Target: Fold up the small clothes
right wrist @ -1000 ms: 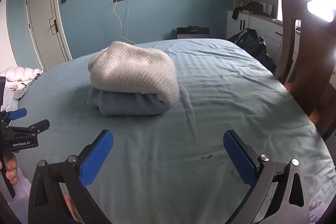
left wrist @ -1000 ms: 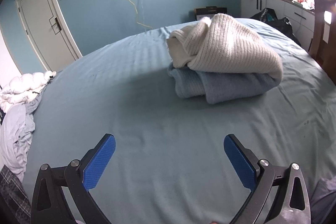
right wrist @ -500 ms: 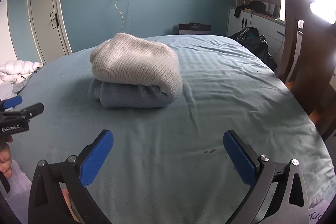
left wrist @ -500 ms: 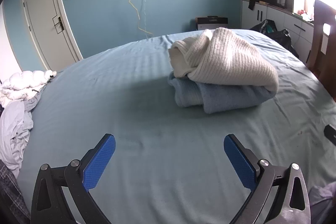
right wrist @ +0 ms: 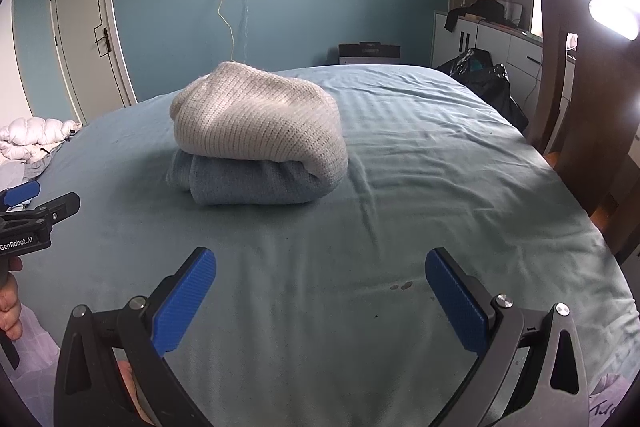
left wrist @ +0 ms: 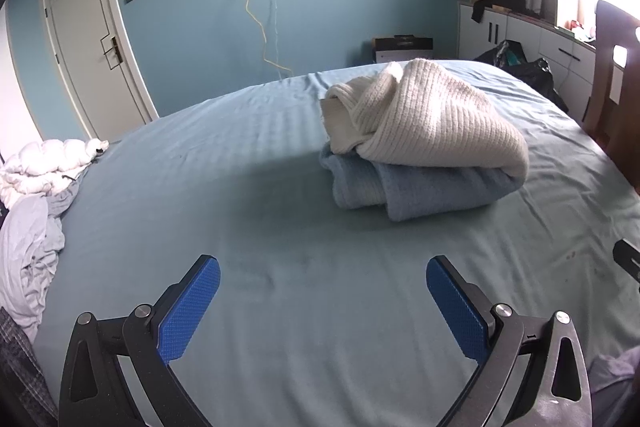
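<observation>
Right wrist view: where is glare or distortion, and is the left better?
Right wrist view: the window washes out the top right corner beside the dark wooden chair; fisheye bends the white door. Left wrist view: same glare, and a soft shadow on the light blue bedsheet.

The blue-sheeted bed [right wrist: 440,187] carries a folded blue sweater [right wrist: 248,183] topped by a cream knit [right wrist: 256,123].

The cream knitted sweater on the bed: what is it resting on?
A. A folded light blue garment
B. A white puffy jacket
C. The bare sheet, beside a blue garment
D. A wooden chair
A. The cream knitted sweater lies folded directly on top of a folded light blue garment, the two forming one stack on the bed.
</observation>
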A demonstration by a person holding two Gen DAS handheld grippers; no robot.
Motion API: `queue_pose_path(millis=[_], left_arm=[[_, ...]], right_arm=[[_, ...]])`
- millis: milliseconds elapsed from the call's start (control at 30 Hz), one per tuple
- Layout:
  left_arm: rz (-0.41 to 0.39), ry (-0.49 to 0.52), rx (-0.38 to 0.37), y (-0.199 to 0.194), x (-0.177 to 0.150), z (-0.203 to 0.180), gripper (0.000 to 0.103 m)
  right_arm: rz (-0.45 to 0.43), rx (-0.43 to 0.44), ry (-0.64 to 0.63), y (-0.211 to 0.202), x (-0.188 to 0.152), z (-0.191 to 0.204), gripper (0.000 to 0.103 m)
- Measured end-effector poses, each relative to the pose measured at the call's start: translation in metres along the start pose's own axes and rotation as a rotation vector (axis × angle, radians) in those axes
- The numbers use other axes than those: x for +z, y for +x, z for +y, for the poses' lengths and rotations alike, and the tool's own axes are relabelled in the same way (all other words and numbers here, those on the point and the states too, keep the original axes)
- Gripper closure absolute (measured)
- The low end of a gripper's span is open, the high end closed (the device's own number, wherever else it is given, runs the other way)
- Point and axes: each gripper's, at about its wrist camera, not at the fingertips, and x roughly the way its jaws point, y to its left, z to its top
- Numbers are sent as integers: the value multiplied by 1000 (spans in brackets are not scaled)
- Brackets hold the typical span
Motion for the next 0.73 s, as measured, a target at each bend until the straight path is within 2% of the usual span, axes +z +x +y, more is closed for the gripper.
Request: queue_pose_path(millis=[167,400,733], left_arm=[[0,6,1,1,0,-1,0],[16,-18,-40,6,-1,-1,0],[10,-9,-17,6,-4,-3,0]], right_arm=[[1,-3,-13,0,-1,3,1],[0,-11,-26,0,-2,6,1],[4,-15,-41,0,-3,10,1]])
